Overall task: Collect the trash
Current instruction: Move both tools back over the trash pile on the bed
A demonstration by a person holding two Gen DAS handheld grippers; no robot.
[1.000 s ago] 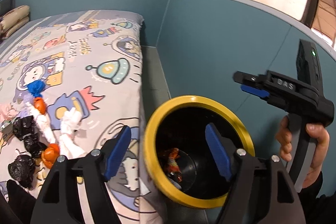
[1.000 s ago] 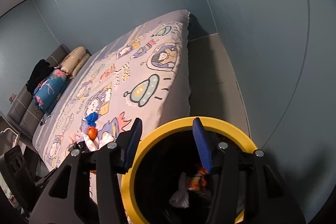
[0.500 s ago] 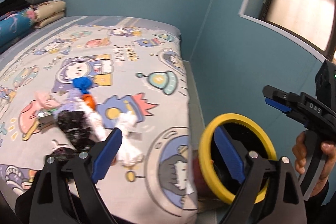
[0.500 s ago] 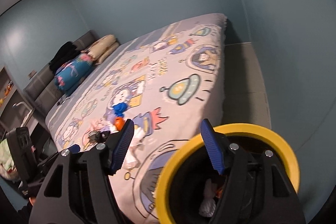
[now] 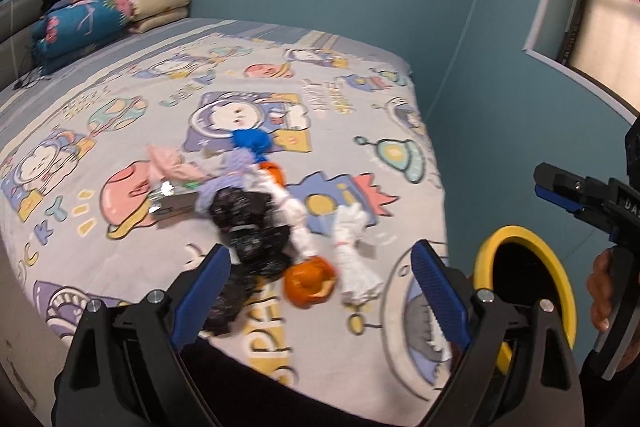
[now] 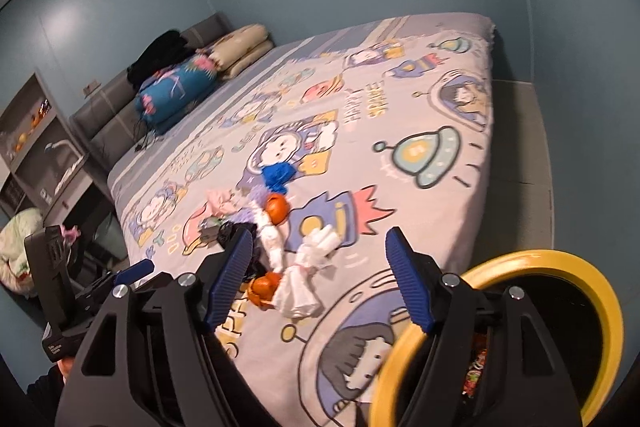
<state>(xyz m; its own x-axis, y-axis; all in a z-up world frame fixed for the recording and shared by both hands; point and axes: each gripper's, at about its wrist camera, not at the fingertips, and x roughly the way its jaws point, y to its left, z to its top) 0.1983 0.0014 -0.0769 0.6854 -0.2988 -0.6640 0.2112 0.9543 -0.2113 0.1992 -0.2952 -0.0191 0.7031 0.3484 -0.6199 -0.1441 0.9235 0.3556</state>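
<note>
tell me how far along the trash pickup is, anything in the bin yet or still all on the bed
Partly done: colourful wrappers already lie inside the yellow-rimmed bin beside the bed. Nothing is in hand; the left gripper and right gripper are both empty, and their jaws have just been opening. Left to do: the pile on the bedspread, including black bags, white bags, orange bags and a blue bag.

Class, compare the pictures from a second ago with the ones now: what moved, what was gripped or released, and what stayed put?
Both views swung off the yellow-rimmed bin toward the trash pile on the bed. The left tongs and right tongs have just been opening wider, nothing between them, nothing gripped. The bin, the pile and the bedding stayed put.
</note>
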